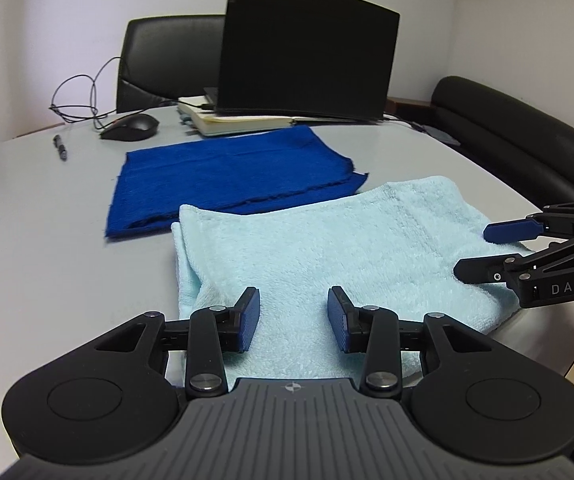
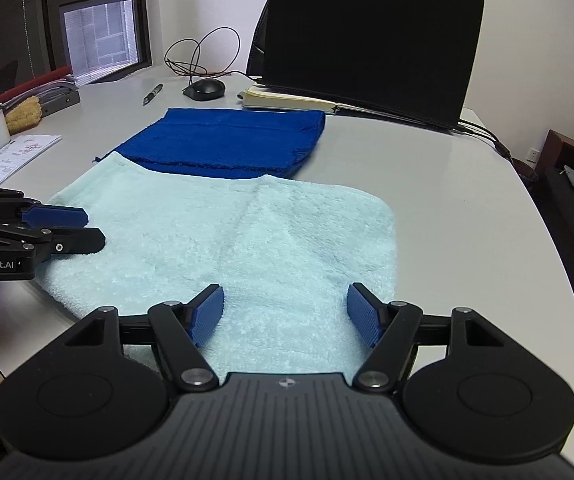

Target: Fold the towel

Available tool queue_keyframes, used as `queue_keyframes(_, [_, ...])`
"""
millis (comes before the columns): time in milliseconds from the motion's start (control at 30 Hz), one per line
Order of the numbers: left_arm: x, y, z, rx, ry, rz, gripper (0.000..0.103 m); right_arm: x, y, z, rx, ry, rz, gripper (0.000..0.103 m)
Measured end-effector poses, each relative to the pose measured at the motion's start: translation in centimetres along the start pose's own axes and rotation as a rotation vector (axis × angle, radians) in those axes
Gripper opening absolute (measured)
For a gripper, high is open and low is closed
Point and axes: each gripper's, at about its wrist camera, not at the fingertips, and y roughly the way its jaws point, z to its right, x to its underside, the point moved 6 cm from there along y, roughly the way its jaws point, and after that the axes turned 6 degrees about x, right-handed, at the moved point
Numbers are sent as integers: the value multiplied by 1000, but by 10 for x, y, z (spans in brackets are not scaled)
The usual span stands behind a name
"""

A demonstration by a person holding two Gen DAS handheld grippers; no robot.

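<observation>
I am holding my left gripper (image 1: 293, 318) and right gripper (image 2: 285, 316) with jaws apart, gripping nothing, over the near edge of the light blue towel (image 1: 327, 248).

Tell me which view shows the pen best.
The right wrist view: the pen lies whole and sharp on the table beside the mouse. The left wrist view shows it too, but smaller and foreshortened near the frame's left edge.

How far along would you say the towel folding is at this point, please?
Done: the dark blue towel lies folded. In hand: nothing; the left gripper and right gripper hover open-jawed over the light blue towel. Left: gripping its near edge and folding it.
</observation>
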Motion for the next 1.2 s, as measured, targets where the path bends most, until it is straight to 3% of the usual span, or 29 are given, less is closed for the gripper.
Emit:
queue_keyframes(467, [-6, 11, 14, 7, 13, -8, 42, 0, -8, 14, 34, -6, 19, 70])
queue_keyframes(900, [-7, -19, 12, -12, 40, 17, 42, 2, -31, 18, 60, 51, 46, 70])
queue_keyframes(1200, [-2, -37, -5, -36, -4, 34, 42, -2, -33, 4, 50, 51, 54, 70])
